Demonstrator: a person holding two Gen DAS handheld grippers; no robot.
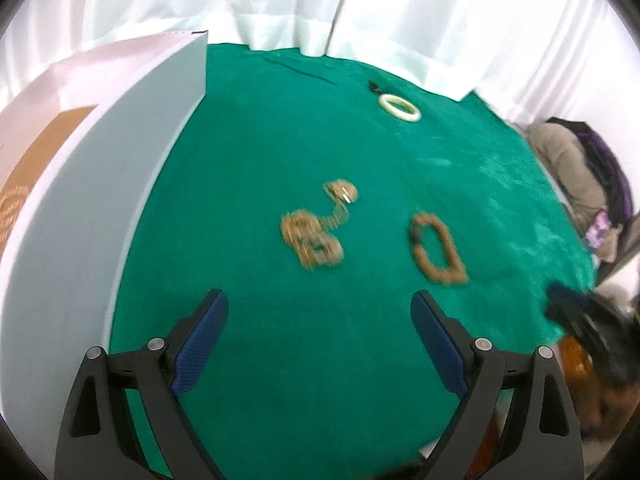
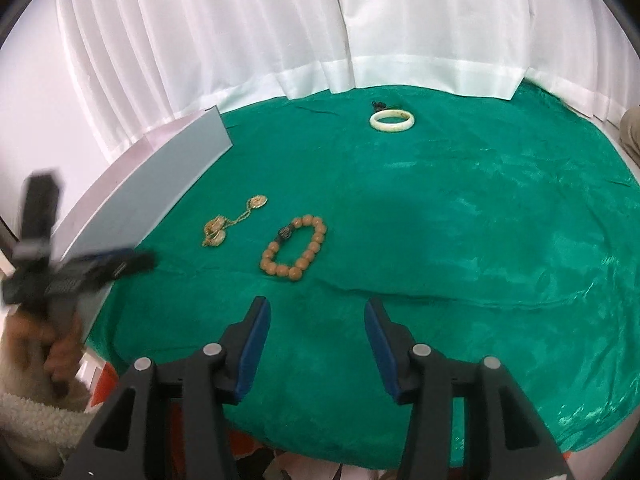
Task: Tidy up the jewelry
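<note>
We see a surface draped in a green velvet-like cloth [image 2: 440, 220], backed by white pleated curtains [image 2: 240, 32]. On the cloth lie three pieces of jewelry: a tangled gold chain with round coin-like pendants [image 2: 230, 222], a bracelet of round tan wooden beads with one dark bead [image 2: 295, 249], and a pale cream solid bangle [image 2: 392, 120] far back near the curtains, with a small dark item just behind it that we cannot identify.

Our right tongs [image 2: 318, 320] stand open with nothing between the blue pads, held over bare cloth. The bead bracelet lies just ahead of them and slightly to the left; the gold chain is further left, and the bangle is well apart, straight ahead at the far edge.

Our left tongs [image 1: 320, 312] are also wide open and empty. In their blurred view the gold chain [image 1: 316, 232] lies ahead, roughly centred between the fingers, the bead bracelet [image 1: 438, 248] ahead to the right, and the bangle [image 1: 400, 107] far behind.

A tall grey-white flat panel [image 1: 100, 220] stands along the left edge of the cloth, beside the left tongs, with a brown cardboard-coloured surface [image 1: 36, 168] behind it. In the right wrist view, a hand [image 2: 48, 340] in a fleecy cream sleeve [image 2: 28, 420] grips the left tool.
</note>
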